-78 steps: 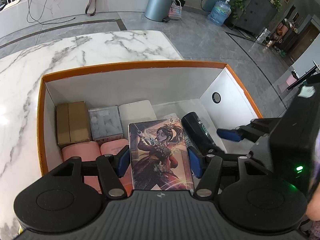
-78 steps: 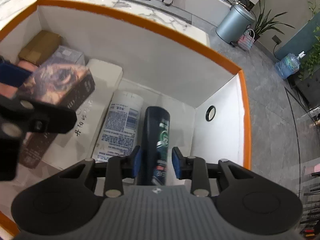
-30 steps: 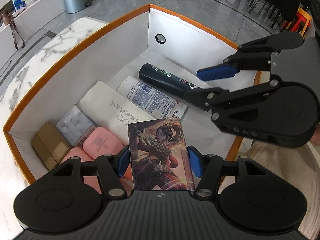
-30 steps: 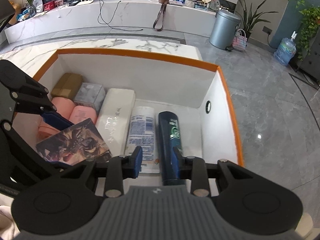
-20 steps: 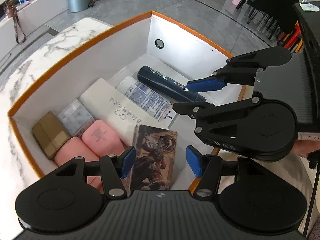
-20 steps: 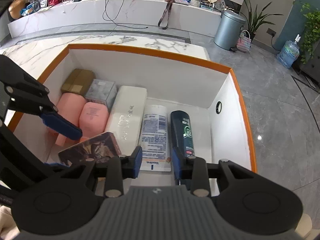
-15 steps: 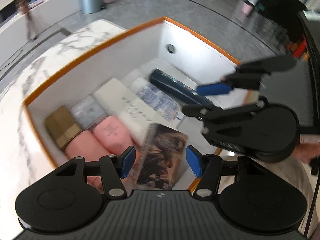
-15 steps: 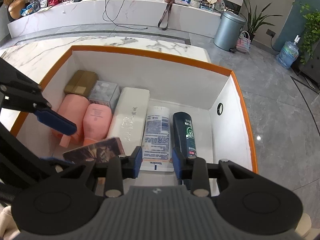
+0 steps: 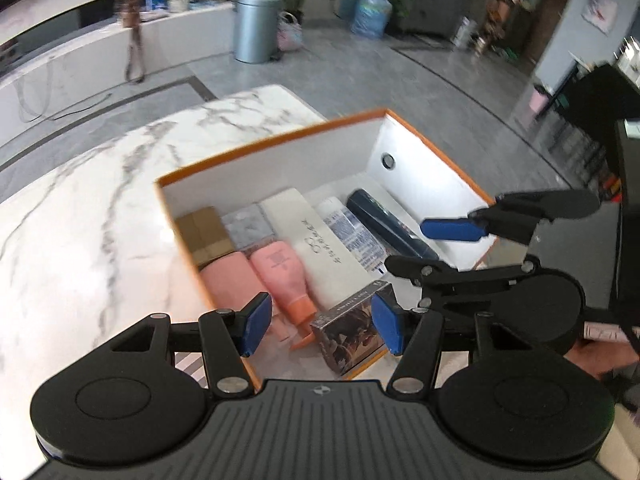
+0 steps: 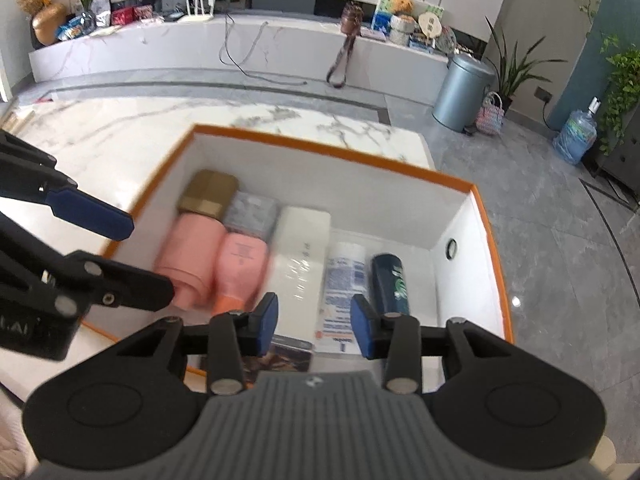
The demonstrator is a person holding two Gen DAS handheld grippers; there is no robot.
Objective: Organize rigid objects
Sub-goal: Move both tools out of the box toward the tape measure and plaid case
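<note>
Your left gripper [image 9: 320, 322] and right gripper [image 10: 314, 324] both hang spread and empty above the orange-rimmed box [image 9: 280, 134]. The illustrated card box [image 9: 350, 332] leans at the near wall — bump it and it may topple onto the pink bottle [image 9: 286, 276].

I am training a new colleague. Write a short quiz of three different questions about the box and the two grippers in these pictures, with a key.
1. True or false: the left gripper is shut on the card box.
2. Which item lies nearest the box wall with the round hole? A) brown carton B) dark bottle C) pink bottle
3. Fill in: the rim of the box is ____ in colour.

Key:
1. False. Both the left and the right gripper are open and hold nothing; the card box lies at the near end of the box.
2. B
3. orange
</note>
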